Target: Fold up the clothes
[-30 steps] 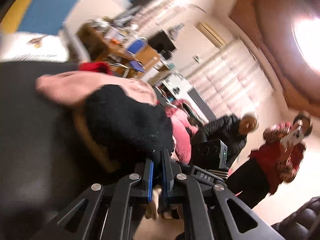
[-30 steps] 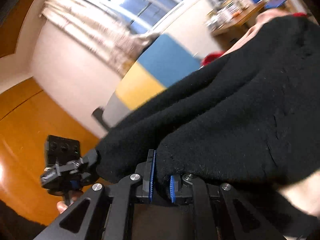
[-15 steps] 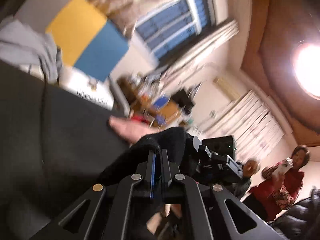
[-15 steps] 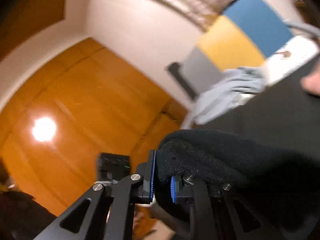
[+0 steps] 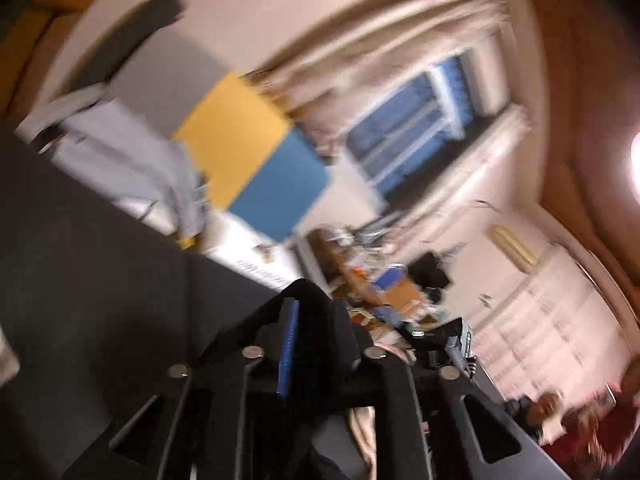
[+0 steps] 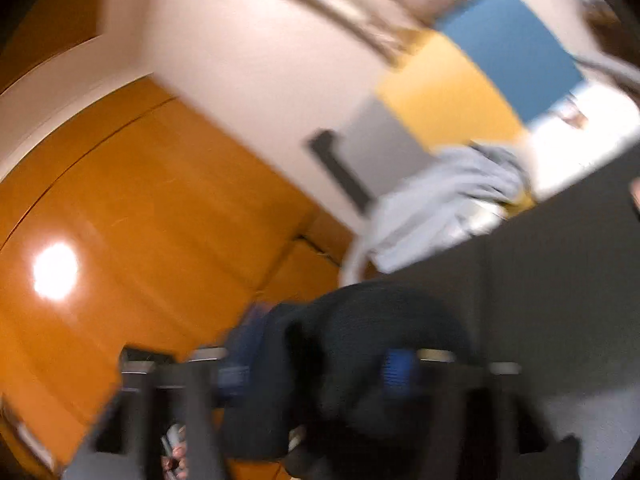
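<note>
Both tools are spreading apart around the black garment (image 6: 360, 344). Our right tool (image 6: 316, 376) shows the wider gap, its blue pads well apart with the bunched black cloth heaped between them; whether either pad touches it, blur hides. Our left tool (image 5: 320, 344) stands partly spread too, a fold of the same garment (image 5: 328, 340) draped between the fingers, against the right one. Beyond lies the dark surface (image 5: 80, 280), with a grey garment (image 6: 440, 208) at its far edge. We judge this fold nearly laid down and release under way; how neat the result is we cannot tell.
</note>
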Demonstrator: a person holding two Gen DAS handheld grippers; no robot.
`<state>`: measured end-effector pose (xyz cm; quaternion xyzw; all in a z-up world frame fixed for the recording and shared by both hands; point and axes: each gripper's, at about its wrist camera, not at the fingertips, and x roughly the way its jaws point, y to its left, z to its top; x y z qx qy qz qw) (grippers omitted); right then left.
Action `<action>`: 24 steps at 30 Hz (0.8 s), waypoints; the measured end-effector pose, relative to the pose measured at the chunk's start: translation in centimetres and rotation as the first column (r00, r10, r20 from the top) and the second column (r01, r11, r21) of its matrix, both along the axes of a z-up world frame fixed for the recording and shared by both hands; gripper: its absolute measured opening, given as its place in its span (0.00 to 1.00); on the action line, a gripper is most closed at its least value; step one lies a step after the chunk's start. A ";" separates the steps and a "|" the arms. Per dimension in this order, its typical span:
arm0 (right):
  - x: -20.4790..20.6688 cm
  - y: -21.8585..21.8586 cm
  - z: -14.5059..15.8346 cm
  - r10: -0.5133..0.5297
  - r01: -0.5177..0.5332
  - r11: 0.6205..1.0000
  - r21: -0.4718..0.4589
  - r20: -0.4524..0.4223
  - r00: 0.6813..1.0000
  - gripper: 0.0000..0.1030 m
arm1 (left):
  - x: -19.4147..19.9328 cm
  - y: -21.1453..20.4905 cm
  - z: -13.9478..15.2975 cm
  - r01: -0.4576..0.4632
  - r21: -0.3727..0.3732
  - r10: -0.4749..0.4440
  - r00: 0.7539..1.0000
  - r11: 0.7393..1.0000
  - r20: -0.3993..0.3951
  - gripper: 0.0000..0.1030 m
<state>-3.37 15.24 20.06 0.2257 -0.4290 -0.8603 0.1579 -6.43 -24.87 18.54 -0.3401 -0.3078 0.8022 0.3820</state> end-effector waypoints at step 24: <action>17.0 -11.2 -13.6 0.132 -0.355 0.667 0.655 0.365 0.922 0.36 | 3.0 10.1 -17.0 0.289 -0.219 -0.202 0.915 0.932 0.348 0.32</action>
